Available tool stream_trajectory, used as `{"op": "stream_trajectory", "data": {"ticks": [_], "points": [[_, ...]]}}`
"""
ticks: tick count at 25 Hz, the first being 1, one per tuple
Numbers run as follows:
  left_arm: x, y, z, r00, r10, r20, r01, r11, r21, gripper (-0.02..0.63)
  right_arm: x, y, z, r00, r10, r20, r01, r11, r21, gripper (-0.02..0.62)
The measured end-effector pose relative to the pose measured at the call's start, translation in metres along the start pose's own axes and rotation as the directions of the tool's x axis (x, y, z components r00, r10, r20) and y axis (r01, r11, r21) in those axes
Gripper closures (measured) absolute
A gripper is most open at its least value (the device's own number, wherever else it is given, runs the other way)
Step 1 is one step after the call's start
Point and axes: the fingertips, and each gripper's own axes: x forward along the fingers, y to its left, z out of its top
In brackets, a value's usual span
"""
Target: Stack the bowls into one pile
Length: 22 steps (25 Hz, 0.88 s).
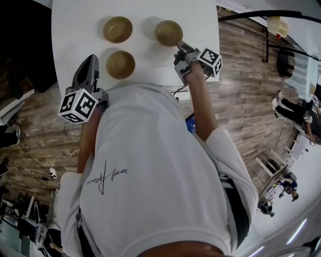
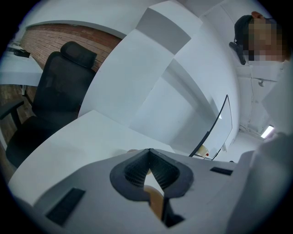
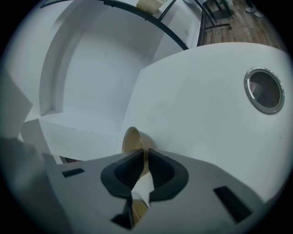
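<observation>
Three golden bowls stand on the white table: one at the back left, one in front of it, one at the back right. My right gripper is shut on the near rim of the back right bowl. In the right gripper view that bowl stands on edge, its rim pinched between the pads of the right gripper. My left gripper hovers just left of the front bowl, apart from it. Its tips meet with nothing between them.
A round cable hole is set in the tabletop to the right of the held bowl. A black office chair stands beyond the table's far left edge. A black stand rises at the right, over the wood floor.
</observation>
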Motion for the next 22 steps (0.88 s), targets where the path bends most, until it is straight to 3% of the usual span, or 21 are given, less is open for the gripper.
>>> {"op": "stream_trajectory", "data": {"ticks": [22], "points": [[-0.005,0.006,0.0,0.999,0.015,0.032,-0.013,0.999,-0.045,0.598,0.02,0.055,-0.024,0.99,0.099,-0.105,-0.104,0.993,-0.051,0.558]]}}
